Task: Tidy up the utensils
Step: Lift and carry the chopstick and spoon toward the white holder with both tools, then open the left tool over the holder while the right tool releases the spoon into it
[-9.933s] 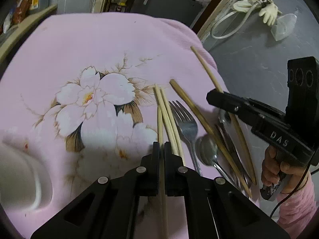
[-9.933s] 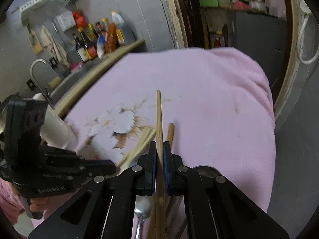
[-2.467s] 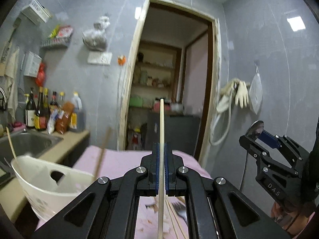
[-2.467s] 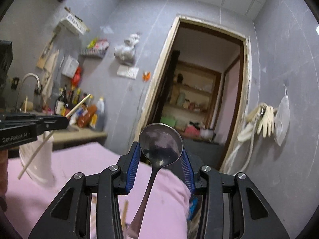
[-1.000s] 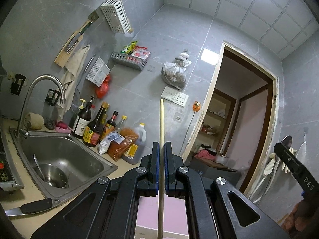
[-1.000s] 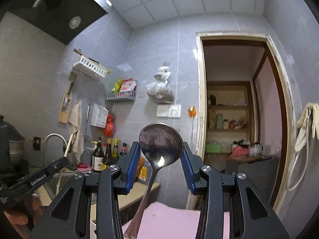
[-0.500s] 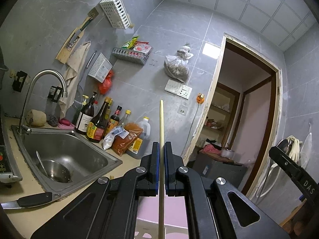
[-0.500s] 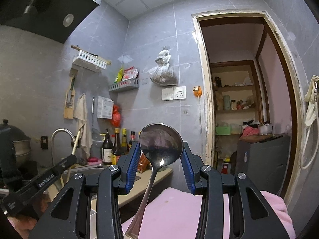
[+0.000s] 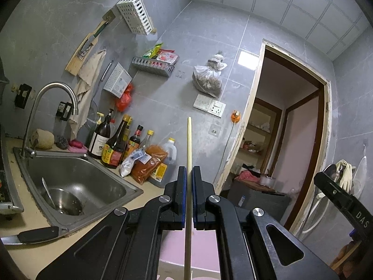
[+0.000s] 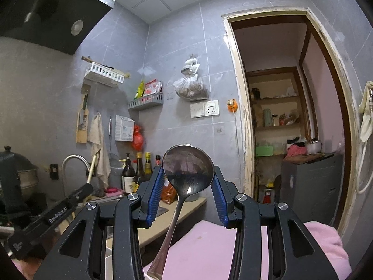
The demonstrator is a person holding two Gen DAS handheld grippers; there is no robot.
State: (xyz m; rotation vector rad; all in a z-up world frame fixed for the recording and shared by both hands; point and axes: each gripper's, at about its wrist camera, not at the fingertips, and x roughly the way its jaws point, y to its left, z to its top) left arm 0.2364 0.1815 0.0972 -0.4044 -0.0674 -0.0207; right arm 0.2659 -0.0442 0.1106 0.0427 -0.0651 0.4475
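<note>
My left gripper [image 9: 189, 170] is shut on a pale wooden chopstick [image 9: 188, 154] that stands upright between its blue pads and rises above the fingertips. In the right wrist view my right gripper [image 10: 187, 170] is shut on a metal spoon [image 10: 187, 165]: the bowl sits between the blue pads, the handle hangs down and to the left. The right gripper [image 9: 326, 179] also shows at the right edge of the left wrist view, with the spoon's bowl [image 9: 330, 168] behind it. The left gripper [image 10: 86, 190] with its chopstick [image 10: 91, 168] appears at the lower left of the right wrist view.
A steel sink [image 9: 70, 182] with a faucet [image 9: 46, 107] lies at the left, with bottles [image 9: 112, 142] and sauce packets behind it. A knife [image 9: 30, 234] rests on the counter edge. Pink cloth [image 10: 209, 252] covers the surface below. A doorway [image 10: 279, 116] opens at the right.
The right wrist view has rolled and dipped a little, so the pink cloth and counter show more. The left view is almost unchanged. Both grips hold as before.
</note>
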